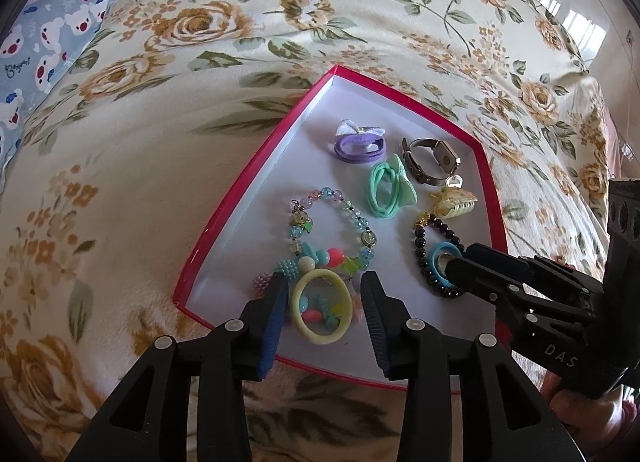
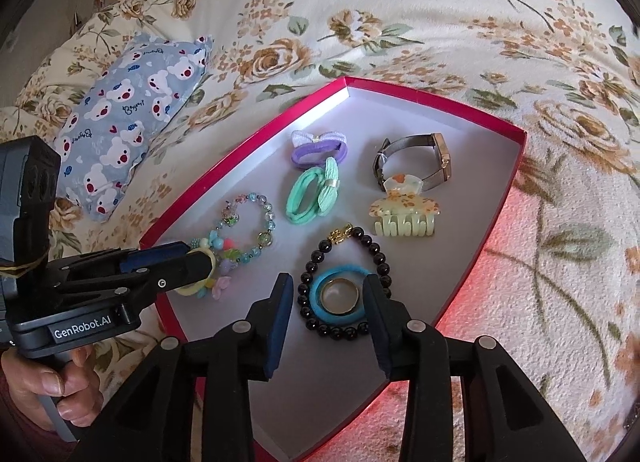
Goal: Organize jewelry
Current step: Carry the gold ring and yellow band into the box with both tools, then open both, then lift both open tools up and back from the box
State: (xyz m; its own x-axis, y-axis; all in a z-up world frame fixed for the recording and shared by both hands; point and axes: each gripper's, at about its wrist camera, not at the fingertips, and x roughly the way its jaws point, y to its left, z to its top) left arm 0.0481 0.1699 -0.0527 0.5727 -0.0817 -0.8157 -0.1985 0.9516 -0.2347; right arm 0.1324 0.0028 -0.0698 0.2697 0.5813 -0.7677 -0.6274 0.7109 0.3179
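Observation:
A red-rimmed box with a white floor lies on a floral blanket and holds the jewelry. My left gripper is open, its fingers either side of a pale yellow hair ring lying on a colourful bead bracelet. My right gripper is open around a blue hair ring with a gold ring inside it, all within a black bead bracelet. Further in lie a mint hair tie, a purple hair tie, a watch and a yellow claw clip.
The floral blanket surrounds the box on all sides. A blue bear-print pillow lies to the far left. The right gripper's body crosses the box's right rim in the left wrist view.

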